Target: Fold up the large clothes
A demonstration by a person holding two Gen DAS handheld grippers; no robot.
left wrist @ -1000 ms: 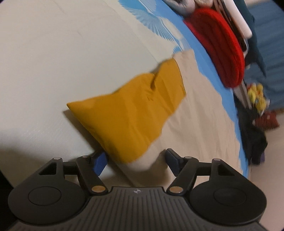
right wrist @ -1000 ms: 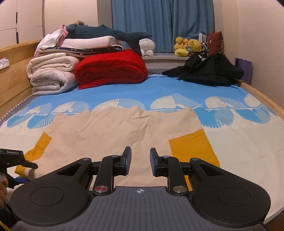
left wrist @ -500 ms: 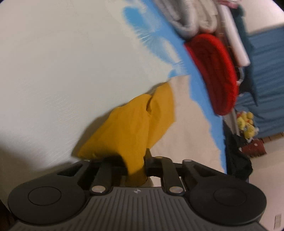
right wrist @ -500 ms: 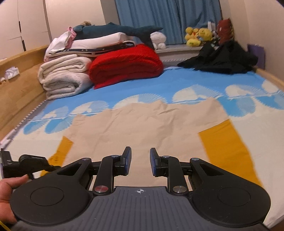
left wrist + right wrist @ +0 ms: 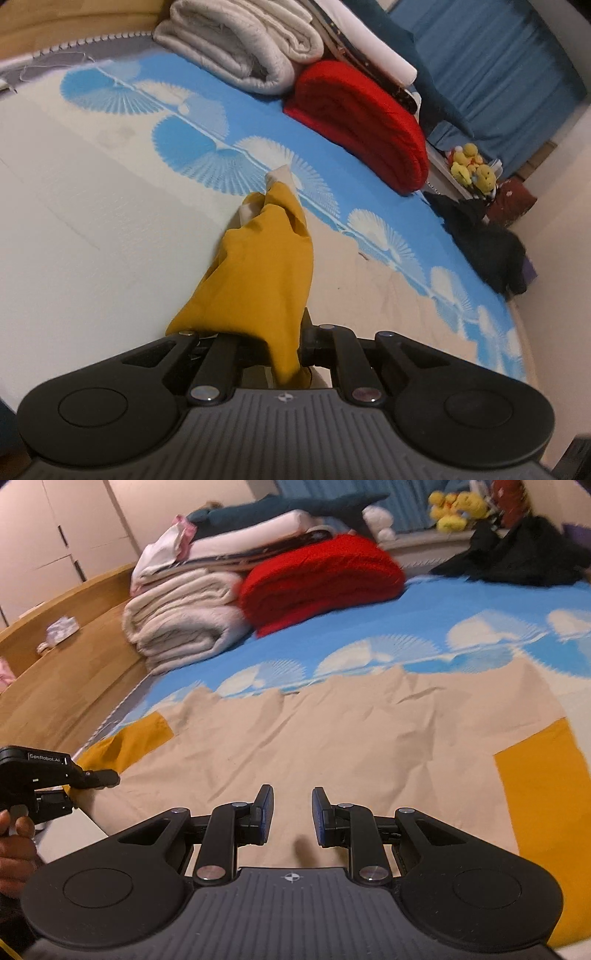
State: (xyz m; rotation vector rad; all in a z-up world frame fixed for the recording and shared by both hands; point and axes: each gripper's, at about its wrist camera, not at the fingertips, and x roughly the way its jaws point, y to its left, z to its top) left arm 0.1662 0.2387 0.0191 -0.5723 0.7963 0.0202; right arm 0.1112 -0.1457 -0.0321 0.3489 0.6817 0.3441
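Since a second ago our left gripper (image 5: pixel 280 354) has closed its jaws on the mustard sleeve (image 5: pixel 266 273) and raised it off the bed (image 5: pixel 74 229), the cloth bunched between the fingers. We see the beige garment (image 5: pixel 332 746) spread flat on the bed, its other mustard sleeve (image 5: pixel 543 786) at three o'clock. Our right gripper (image 5: pixel 291 816) hovers above the garment, jaws partly apart, gripping nothing. Red blanket (image 5: pixel 317 576) sits at twelve o'clock.
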